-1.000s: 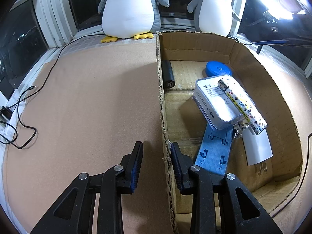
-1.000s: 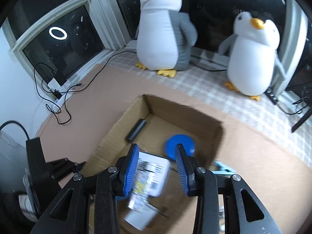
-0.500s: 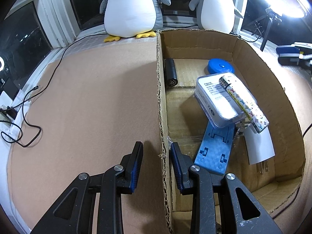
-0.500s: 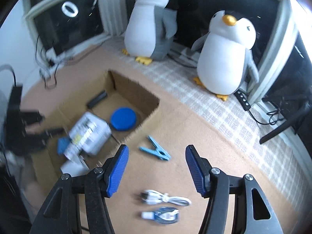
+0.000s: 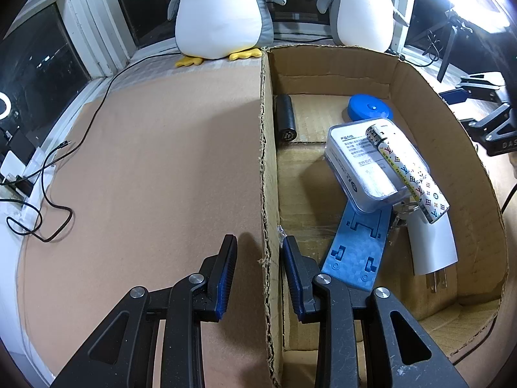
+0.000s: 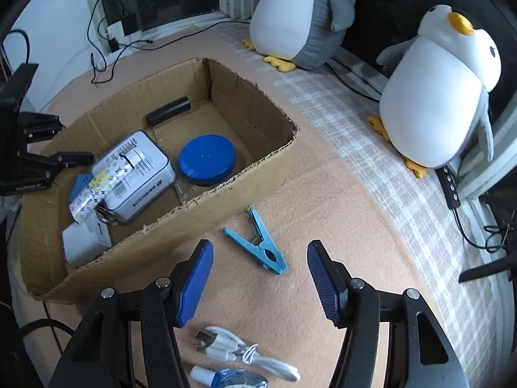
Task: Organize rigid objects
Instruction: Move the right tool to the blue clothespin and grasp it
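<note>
Left gripper [image 5: 260, 270] straddles the cardboard box's [image 5: 268, 168] near-left wall, jaws slightly apart, not clamping. We note a lighter [image 5: 408, 174] atop the white case [image 5: 362, 161] inside. Right gripper [image 6: 260, 278] hangs wide open over the blue clothespin [image 6: 258, 242] on the desk [image 6: 323, 194], right of the box.

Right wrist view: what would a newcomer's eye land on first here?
Probably the two plush penguins on the checked cloth by the window, then the open cardboard box holding a blue round lid, a black cylinder and a white case. Nearer, a light blue clothespin lies on the mat just ahead of the open right gripper.
</note>
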Tool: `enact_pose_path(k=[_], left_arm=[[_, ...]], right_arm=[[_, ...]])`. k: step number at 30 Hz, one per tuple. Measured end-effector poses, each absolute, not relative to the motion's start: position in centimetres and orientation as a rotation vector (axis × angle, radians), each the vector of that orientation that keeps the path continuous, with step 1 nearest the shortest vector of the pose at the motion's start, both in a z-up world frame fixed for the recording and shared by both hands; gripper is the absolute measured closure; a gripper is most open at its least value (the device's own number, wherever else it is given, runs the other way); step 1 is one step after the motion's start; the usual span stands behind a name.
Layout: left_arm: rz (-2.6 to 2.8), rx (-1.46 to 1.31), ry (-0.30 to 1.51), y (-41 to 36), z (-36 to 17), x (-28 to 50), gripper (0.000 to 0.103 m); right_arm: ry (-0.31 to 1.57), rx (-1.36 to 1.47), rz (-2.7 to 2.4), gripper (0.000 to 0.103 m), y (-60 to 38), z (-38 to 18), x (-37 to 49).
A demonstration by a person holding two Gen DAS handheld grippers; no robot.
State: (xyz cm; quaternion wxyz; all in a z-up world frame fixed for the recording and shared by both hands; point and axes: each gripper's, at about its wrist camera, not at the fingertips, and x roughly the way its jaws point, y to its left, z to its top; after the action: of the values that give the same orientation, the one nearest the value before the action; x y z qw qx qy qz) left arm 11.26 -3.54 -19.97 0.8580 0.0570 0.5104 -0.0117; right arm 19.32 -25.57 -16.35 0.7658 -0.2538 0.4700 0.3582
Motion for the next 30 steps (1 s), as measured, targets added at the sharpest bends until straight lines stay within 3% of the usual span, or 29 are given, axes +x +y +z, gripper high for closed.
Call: enact_pose_path(k=[13,15,22,30], left_arm=[[-0.017,0.115,1.081,-3.6,-20.0,11.5,0.071],[-0.016,0.116,1.082,-3.6,-20.0,11.6,0.071],[-0.017,0.114,1.081,-3.6,-20.1,11.6,0.071],[-0.016,0.111,1.078,-3.6,-20.1,11.7,0.071]], right_arm=[[1.016,-0.597,0.845,0.047,-24.3,-17.9,20.5],[1.018,-0.585,0.855,0.05,-24.4,-18.0,20.6],[1.044,-0.554,0.878,0.079,-24.2,-18.2,20.6],[1.08,-0.504,0.857,0.08,-24.9,-18.2,20.3]])
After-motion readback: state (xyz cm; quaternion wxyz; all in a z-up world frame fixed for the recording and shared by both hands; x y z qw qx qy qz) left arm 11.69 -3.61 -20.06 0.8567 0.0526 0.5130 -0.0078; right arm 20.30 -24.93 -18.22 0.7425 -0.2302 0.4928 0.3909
